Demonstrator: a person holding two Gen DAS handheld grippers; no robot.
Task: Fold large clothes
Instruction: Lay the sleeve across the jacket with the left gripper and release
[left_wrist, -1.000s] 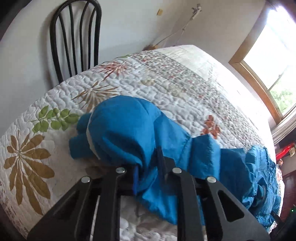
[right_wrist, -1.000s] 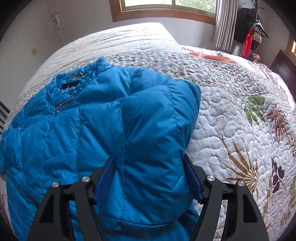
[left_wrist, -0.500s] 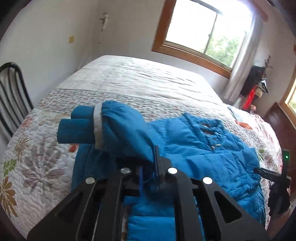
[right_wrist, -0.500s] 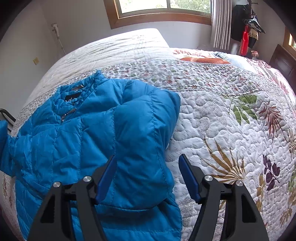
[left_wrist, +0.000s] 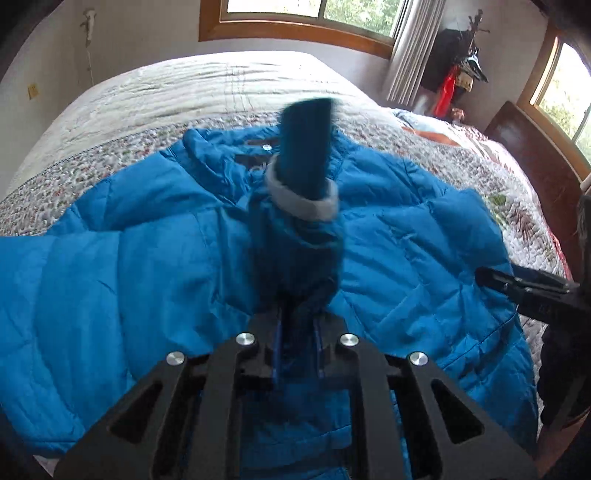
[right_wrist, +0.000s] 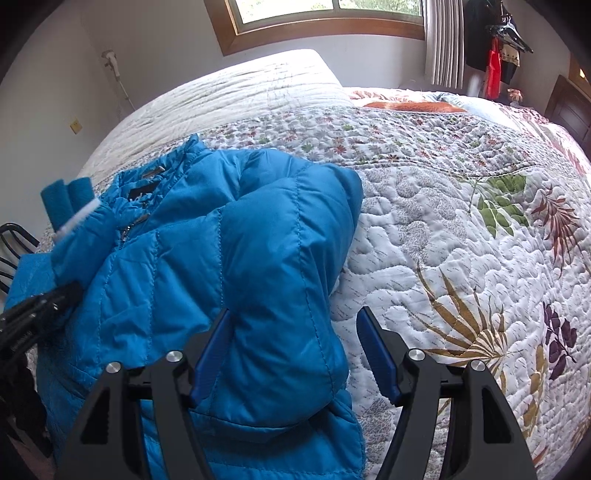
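A blue puffer jacket (left_wrist: 129, 266) lies spread on the quilted bed (left_wrist: 207, 88). My left gripper (left_wrist: 298, 332) is shut on the jacket's left sleeve (left_wrist: 299, 236) and holds it above the jacket body, its dark cuff (left_wrist: 304, 151) pointing toward the collar. In the right wrist view the jacket (right_wrist: 229, 251) lies with its right sleeve folded across the body. My right gripper (right_wrist: 295, 354) is open just above that folded sleeve (right_wrist: 291, 229), gripping nothing. The lifted sleeve and cuff (right_wrist: 68, 201) show at the far left there, with the left gripper (right_wrist: 40, 306) under them.
The floral quilt (right_wrist: 461, 229) extends to the right of the jacket. A black chair (right_wrist: 14, 236) stands at the left bed edge. A window (left_wrist: 306, 11), a curtain (left_wrist: 410, 48) and hanging clothes (left_wrist: 461, 74) are at the far wall. The right gripper (left_wrist: 524, 284) shows at the jacket's right edge.
My left gripper has carried the sleeve from the bed's left side over the jacket body. My right gripper has pulled back slightly from the folded right sleeve and stays open.
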